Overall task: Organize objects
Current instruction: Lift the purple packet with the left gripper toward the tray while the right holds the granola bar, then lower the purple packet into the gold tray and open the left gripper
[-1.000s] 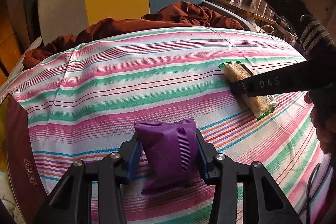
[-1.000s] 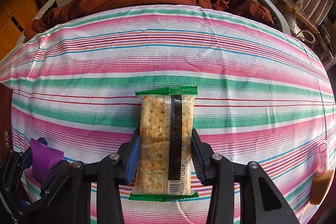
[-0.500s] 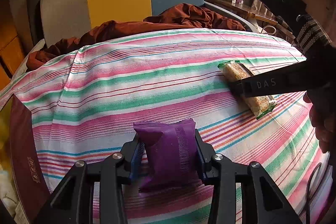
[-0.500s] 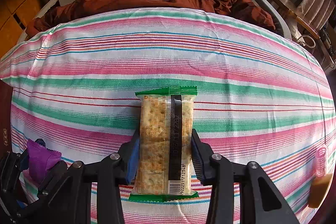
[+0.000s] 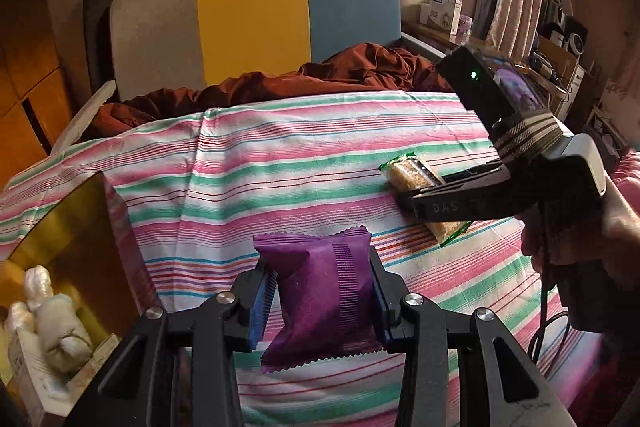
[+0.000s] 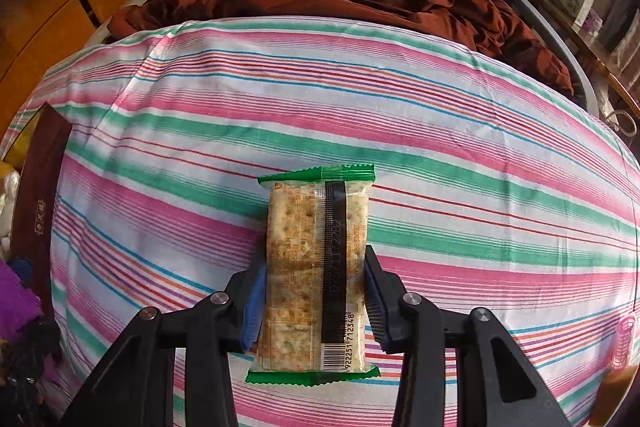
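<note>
Over the striped bedsheet (image 5: 304,163), two snack packs were in hand. The left hand-held gripper (image 5: 318,301) pinched one purple packet (image 5: 320,295) across its middle, its jaws having just closed further, near the open box (image 5: 116,227) at the sheet's left edge. The right hand-held gripper (image 6: 312,301) clamped one cracker pack (image 6: 316,267) at its lower half, above the sheet. Both looked light and crinkly; the crackers seemed breakable, best squeezed gently at the sides.
</note>
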